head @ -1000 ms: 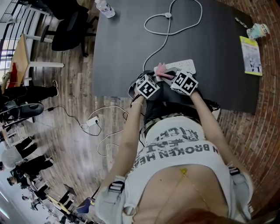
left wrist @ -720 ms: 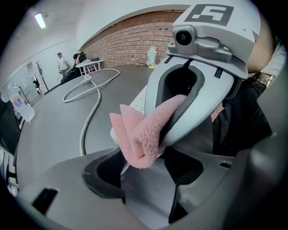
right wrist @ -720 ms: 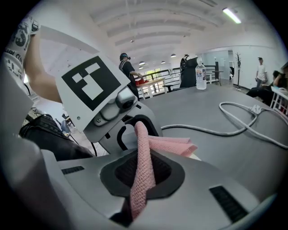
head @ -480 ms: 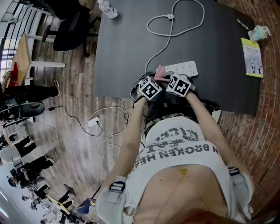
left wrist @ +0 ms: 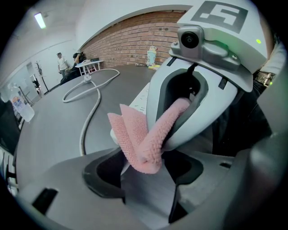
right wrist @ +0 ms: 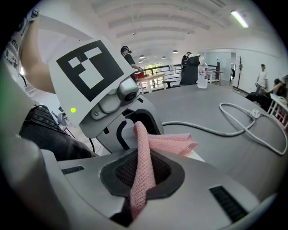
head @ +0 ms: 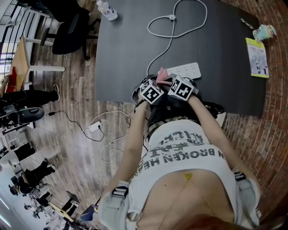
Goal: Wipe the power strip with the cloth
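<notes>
A white power strip [head: 184, 69] lies on the black table [head: 126, 49] near its front edge, its white cable [head: 168, 38] looping away across the top. Just in front of it my two grippers face each other, tips almost touching. A pink cloth [head: 164, 72] spans between them. In the left gripper view the left gripper [left wrist: 146, 173] is shut on a folded bunch of the cloth [left wrist: 135, 134], which stretches up into the right gripper [left wrist: 186, 105]. In the right gripper view the right gripper [right wrist: 139, 202] is shut on a strand of cloth [right wrist: 143, 161] that leads to the left gripper [right wrist: 135, 126].
A water bottle [head: 108, 9] stands at the table's far left corner. At the far right are a yellow booklet [head: 257, 56] and a small figurine [head: 263, 31]. An office chair [head: 72, 29] stands left of the table, and a cable with a plug [head: 94, 126] lies on the wood floor.
The right gripper has moved left, closing the gap to the left gripper. The cloth stays held between them near the strip's left end.
</notes>
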